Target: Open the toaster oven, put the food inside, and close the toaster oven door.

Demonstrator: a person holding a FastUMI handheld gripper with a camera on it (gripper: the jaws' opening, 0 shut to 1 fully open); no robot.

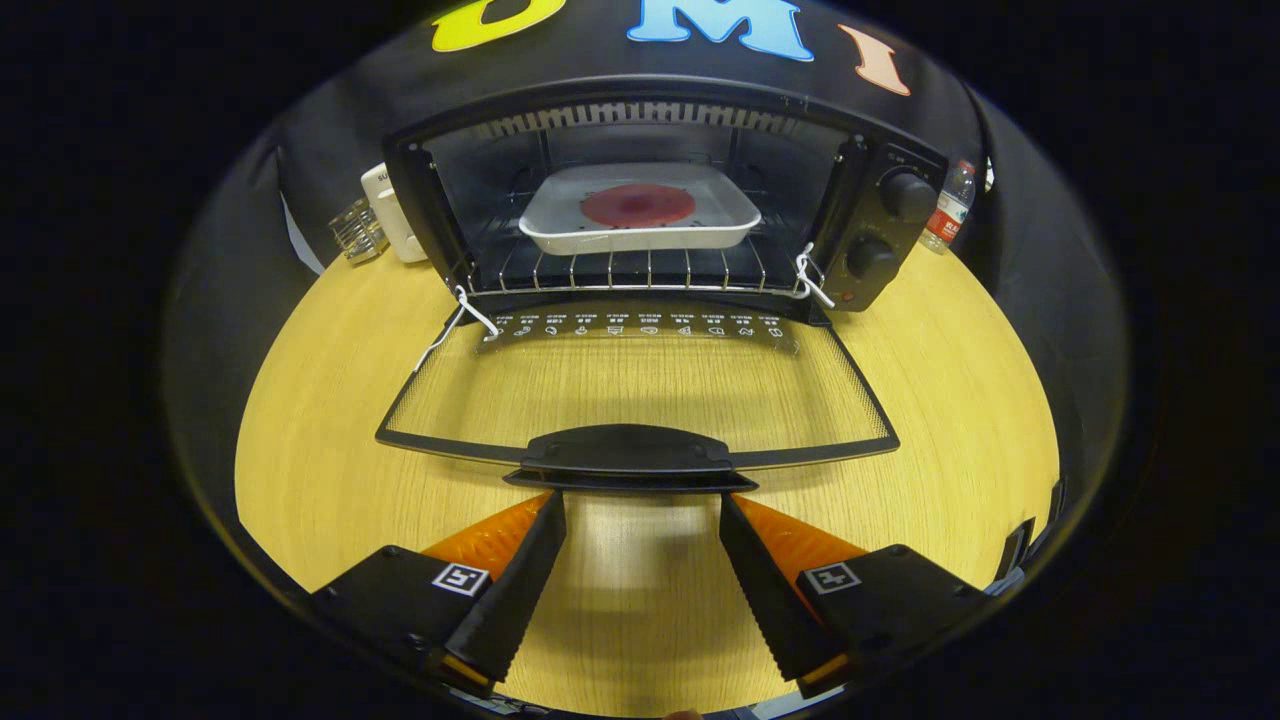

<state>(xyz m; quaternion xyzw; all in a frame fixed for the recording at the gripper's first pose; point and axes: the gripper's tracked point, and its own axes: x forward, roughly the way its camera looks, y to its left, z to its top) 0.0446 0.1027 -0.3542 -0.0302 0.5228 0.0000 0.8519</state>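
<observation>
- Toaster oven (880, 230), upper centre: white tray (590, 235) of food inside, door (640, 400) folded down.
- Gripper (640, 500), bottom centre, spread empty beneath the door handle (625, 450).
- Closing step; next likely lifting the handle.

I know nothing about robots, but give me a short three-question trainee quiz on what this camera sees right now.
1. True or false: the black toaster oven's glass door lies folded down, open.
2. What sits on the wire rack inside?
A. a glass bottle
B. a white rectangular tray holding a round red food piece
C. nothing
3. Fill in: the hand-held gripper has its fingers ____, tips just short of the door's black handle.

Key: 1 true; 2 B; 3 open (spread apart, holding nothing).
</observation>
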